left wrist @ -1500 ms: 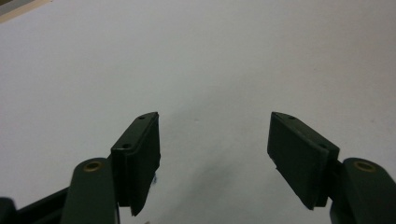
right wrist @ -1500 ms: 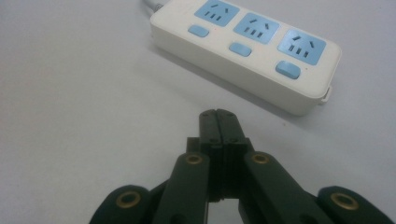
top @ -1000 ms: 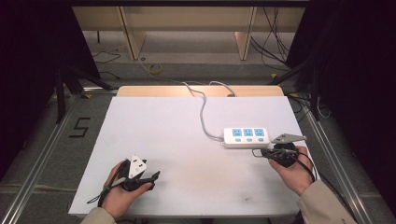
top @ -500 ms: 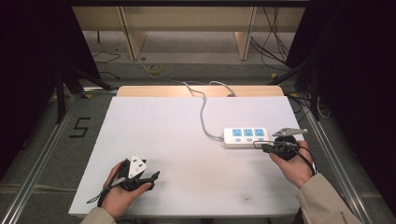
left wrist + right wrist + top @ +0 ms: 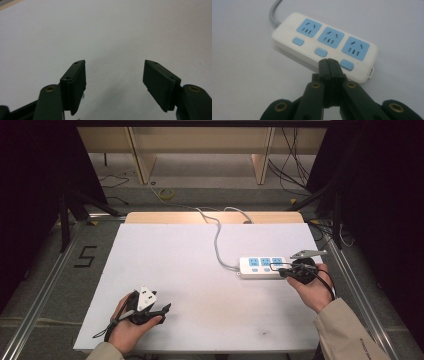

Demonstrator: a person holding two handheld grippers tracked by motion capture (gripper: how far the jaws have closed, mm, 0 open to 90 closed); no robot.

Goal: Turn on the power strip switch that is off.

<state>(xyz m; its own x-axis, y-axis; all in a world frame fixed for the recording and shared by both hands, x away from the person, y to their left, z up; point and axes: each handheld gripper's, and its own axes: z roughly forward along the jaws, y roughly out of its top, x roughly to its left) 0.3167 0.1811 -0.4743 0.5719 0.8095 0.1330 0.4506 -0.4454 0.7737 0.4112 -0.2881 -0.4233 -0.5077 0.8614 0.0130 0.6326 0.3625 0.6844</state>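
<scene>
Nearby, grey cable [image 5: 218, 241] trails behind power strip [image 5: 263, 267].

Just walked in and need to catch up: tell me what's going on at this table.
A person at a white table holds a gripper in each hand. The right gripper, jaws shut with nothing between them, points at a white power strip with three blue sockets and three blue buttons; its tips sit just in front of the strip's near edge, between the middle and end buttons, whether touching I cannot tell. Small red lights glow beside two buttons. The left gripper rests open over bare table near the person.
</scene>
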